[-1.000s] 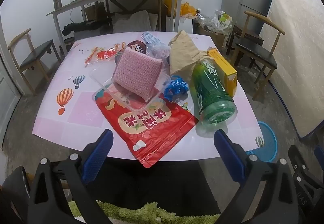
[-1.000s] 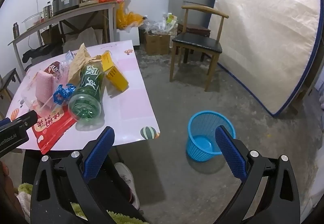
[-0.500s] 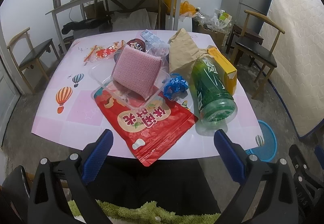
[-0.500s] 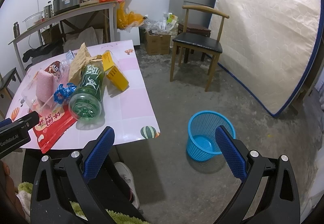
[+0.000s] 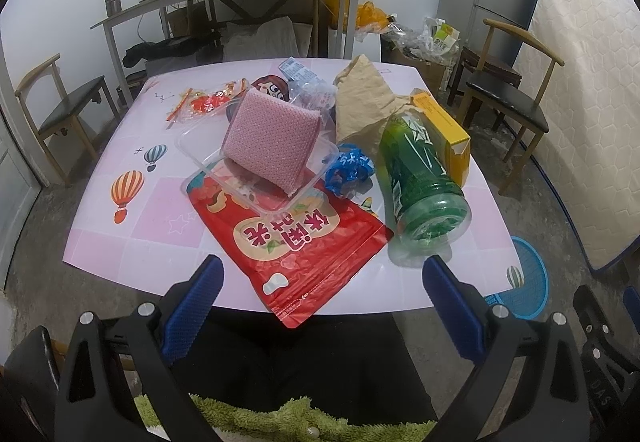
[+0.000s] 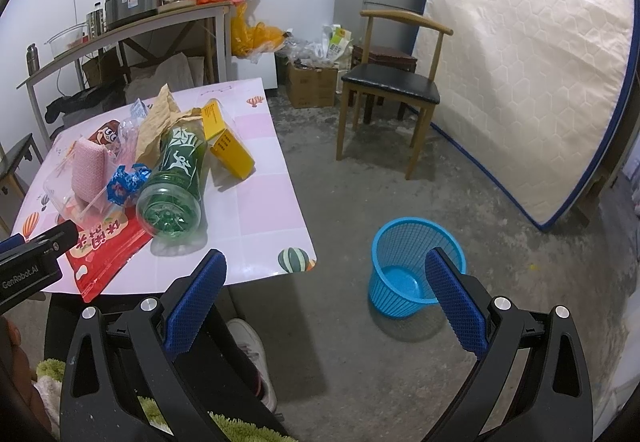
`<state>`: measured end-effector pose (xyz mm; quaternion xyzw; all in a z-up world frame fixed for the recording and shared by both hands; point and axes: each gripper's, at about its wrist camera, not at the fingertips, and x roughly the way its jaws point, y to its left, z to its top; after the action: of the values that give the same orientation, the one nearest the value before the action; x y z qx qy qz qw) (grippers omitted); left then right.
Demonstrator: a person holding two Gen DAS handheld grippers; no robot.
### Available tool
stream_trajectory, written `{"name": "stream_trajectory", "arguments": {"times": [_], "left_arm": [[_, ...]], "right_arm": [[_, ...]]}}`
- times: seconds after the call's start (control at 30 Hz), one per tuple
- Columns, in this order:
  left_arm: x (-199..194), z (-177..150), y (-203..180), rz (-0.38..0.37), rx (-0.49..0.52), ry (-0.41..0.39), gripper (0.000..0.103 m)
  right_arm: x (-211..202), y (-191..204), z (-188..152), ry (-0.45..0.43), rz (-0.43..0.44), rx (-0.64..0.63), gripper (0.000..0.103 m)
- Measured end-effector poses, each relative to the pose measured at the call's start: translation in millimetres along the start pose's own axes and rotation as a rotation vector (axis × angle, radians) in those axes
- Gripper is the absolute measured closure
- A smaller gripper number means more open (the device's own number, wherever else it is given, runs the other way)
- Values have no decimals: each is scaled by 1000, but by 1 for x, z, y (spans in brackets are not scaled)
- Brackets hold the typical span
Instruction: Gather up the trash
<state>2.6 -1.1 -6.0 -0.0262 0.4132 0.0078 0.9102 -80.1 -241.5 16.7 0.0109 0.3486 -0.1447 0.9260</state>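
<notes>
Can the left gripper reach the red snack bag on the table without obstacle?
Probably yes. The left gripper is open, and the red snack bag overhangs the table's near edge just ahead, with nothing between them.

A green plastic bottle (image 5: pixel 420 178) lies sideways beside a red snack pouch (image 5: pixel 296 242); the blue mesh wastebasket (image 6: pixel 412 262) stands upright on the floor.

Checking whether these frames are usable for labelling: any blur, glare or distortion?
Left wrist view: sharp, evenly lit, dark fisheye corners; table edges bow; soft highlights on the green bottle. Right wrist view: same barrel warp, sharp; blue basket partly hidden behind the right hand-held gripper; dim floor, soft shadows.
</notes>
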Motion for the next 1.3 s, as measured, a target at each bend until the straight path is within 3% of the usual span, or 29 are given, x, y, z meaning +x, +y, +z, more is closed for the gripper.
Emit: {"name": "stream_trajectory", "arguments": {"times": [1.3], "left_arm": [[1,-5,6,4,0,5,5]], "right_arm": [[1,1,0,-2,6,-4,7]]}}
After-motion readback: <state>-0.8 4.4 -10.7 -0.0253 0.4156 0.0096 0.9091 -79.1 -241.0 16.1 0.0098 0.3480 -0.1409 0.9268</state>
